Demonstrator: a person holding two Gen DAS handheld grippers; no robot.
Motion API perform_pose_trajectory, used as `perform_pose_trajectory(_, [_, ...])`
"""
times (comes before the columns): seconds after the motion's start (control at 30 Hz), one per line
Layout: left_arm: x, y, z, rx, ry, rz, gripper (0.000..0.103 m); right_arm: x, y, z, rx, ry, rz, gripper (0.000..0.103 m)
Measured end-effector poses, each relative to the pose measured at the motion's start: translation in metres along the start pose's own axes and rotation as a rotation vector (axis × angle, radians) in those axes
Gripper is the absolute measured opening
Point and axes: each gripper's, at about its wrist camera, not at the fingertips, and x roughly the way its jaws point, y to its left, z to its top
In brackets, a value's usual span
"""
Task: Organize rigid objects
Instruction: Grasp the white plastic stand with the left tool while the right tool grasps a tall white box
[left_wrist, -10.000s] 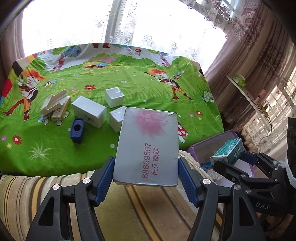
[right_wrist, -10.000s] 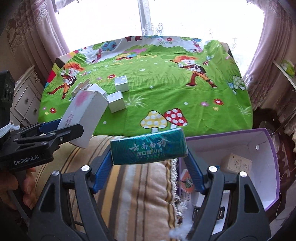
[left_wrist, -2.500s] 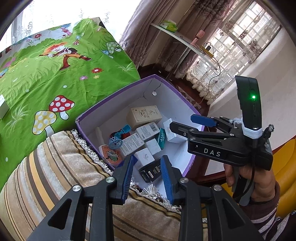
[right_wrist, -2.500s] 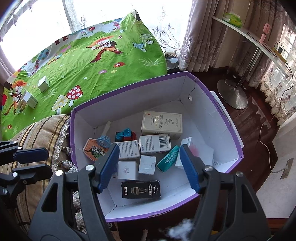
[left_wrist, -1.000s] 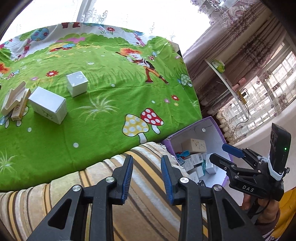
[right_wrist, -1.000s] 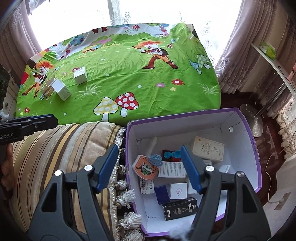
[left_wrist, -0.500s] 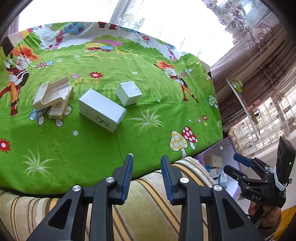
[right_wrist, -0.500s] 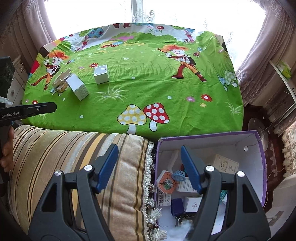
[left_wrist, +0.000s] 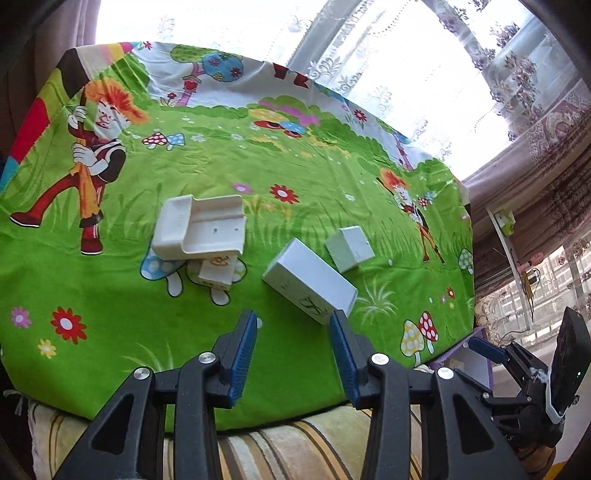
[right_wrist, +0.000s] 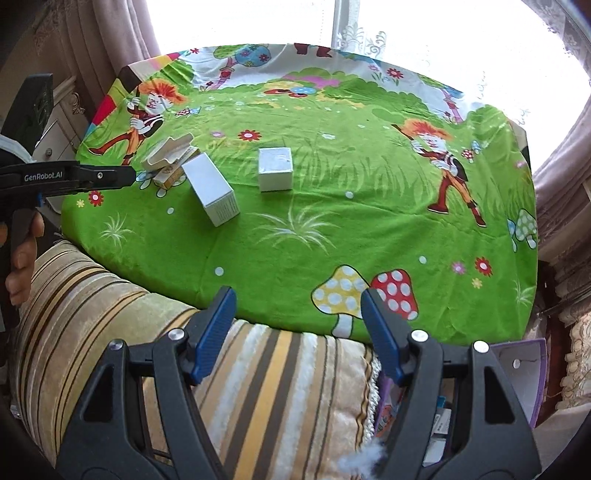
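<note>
Four rigid objects are left on the green tablecloth: a long white box, beside it a small white cube box, a cream plastic holder resting on a small yellowish carton. The purple storage box, beside the tablecloth's near corner, is already holding several items. Nothing is held by the left gripper, its jaws opening toward the long box; the right gripper is kept wide and empty

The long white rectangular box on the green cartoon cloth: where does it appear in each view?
Left wrist view: the long white rectangular box lies just below centre, close above the tips of the opening, empty left tool.
Right wrist view: the same box lies left of centre, far above the right tool.
Shared landmark: the small white cube box at its right.
</note>
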Motion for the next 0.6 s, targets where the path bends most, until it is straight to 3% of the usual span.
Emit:
perform_pose_trajectory(0.2, [0.009,0.034,0.025,-0.061,0.002,0.032,0.044,0.02,0.024,0.027,-0.062,0.011,0.031,0.073])
perform_pose_trajectory(0.33, [0.017,0.056,0.04,-0.099,0.007,0.053,0.052,0.034,0.04,0.044,-0.102,0.019,0.033,0.073])
perform_pose_trajectory(0.6, [0.041,0.088,0.062,-0.139,0.025,0.084,0.054,0.066,0.069,0.072,-0.168,0.035,0.067,0.073])
